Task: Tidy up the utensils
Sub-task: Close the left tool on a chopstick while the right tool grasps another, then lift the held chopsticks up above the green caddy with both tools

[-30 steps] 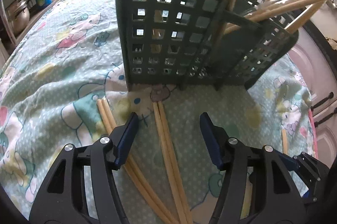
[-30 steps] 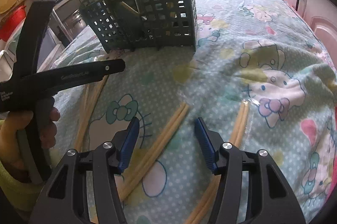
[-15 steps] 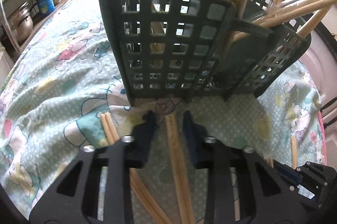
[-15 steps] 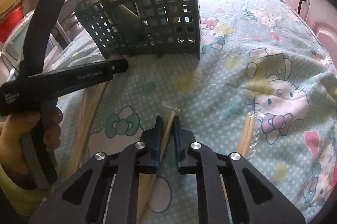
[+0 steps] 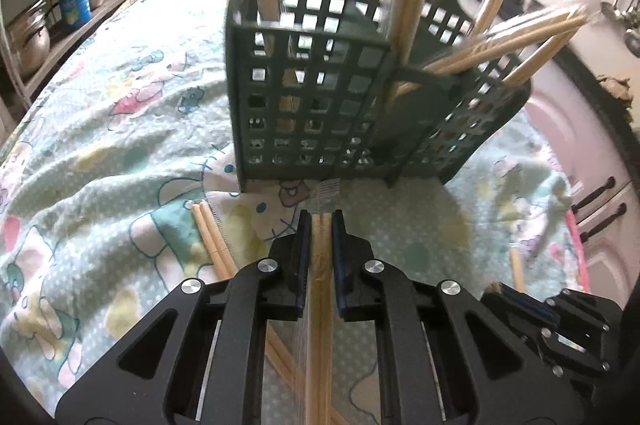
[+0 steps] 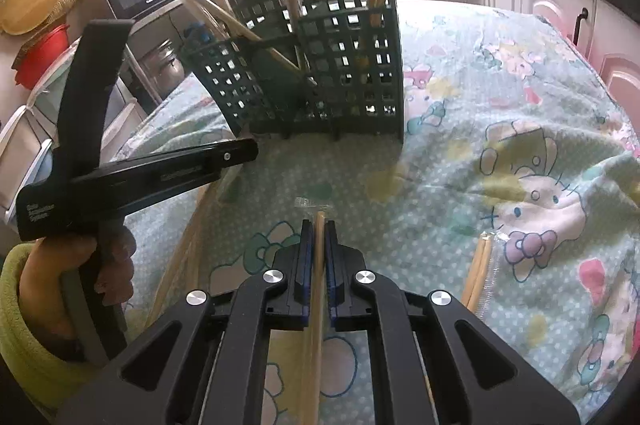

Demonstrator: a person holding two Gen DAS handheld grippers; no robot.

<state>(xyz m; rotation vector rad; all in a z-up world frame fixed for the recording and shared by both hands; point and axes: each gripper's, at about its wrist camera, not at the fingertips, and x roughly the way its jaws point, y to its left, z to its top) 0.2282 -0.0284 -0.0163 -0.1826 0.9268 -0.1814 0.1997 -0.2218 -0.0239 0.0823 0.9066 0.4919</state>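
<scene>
- Wooden chopsticks in a clear sleeve (image 5: 321,265) are what we see clamped between the blue pads of the left gripper (image 5: 321,221); its jaws have just been closing and now pinch the pair, whose tip points at the foot of the basket.
- Dark green and slotted, the utensil basket (image 5: 316,105) stands upright on the cartoon-print cloth (image 5: 120,145), just beyond that tip, with several chopstick pairs already leaning out of its compartments.
- We see the right gripper (image 6: 319,225) likewise pressed on its own wrapped chopstick pair (image 6: 319,265); its jaws too have just been closing, and the pair's end pokes a little past the pads.
- Another pair (image 5: 212,241) lies on the cloth just left of the left gripper, and one more (image 6: 478,265) lies to the right of the right gripper.
- In the right wrist view we make out a hand (image 6: 76,277) in a yellow-green sleeve (image 6: 24,325) holding the left tool's handle.
</scene>
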